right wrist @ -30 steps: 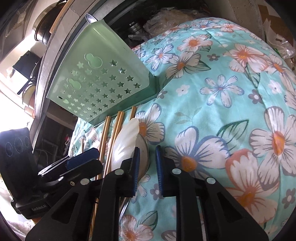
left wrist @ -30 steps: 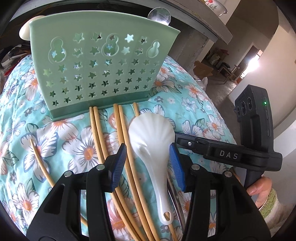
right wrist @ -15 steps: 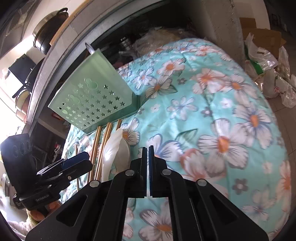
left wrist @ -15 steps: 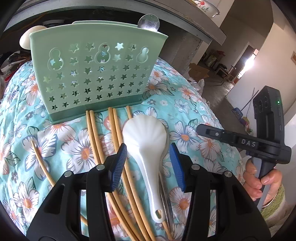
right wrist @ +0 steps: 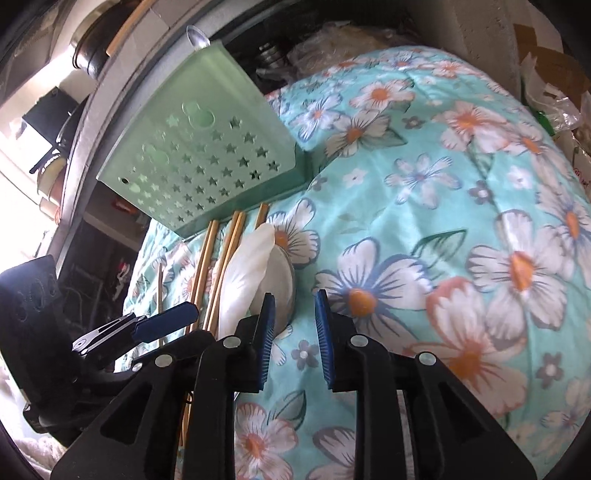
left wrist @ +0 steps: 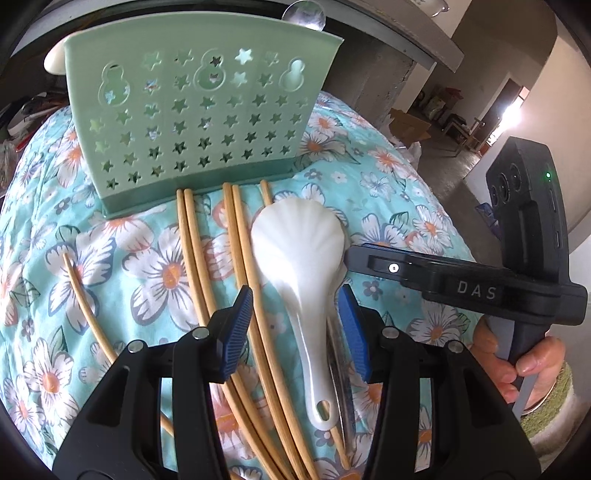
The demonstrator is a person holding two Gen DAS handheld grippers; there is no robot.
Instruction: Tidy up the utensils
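Utensils lay loose on the floral cloth point(left wrist: 388, 173), just in front of the green caddy point(left wrist: 199, 99): chopsticks point(left wrist: 236, 258) side by side with tips toward its base, one stray stick point(left wrist: 85, 306) off to the left, a white spoon point(left wrist: 299, 254) resting bowl-down across them. Under the spoon, seen from the right wrist, sat a metal spoon point(right wrist: 282, 284), half hidden. Already stood in the caddy, judging by what poked over its rim: a clear spoon point(left wrist: 304, 16) and a pale rounded handle point(left wrist: 53, 61).

Left gripper point(left wrist: 297, 328) hung partly parted, straddling the white spoon's neck and a chopstick without pressing on either; probably poised to pinch the narrow neck, the easiest place to hold. Right gripper point(right wrist: 293, 338) had just been opening, nothing between its pads, set just right of the two stacked spoons; likely lined up for the metal one beneath. Tricky pick, at a guess: spoons nested, cloth soft, chopsticks apt to roll. Most of the sorting still undone.
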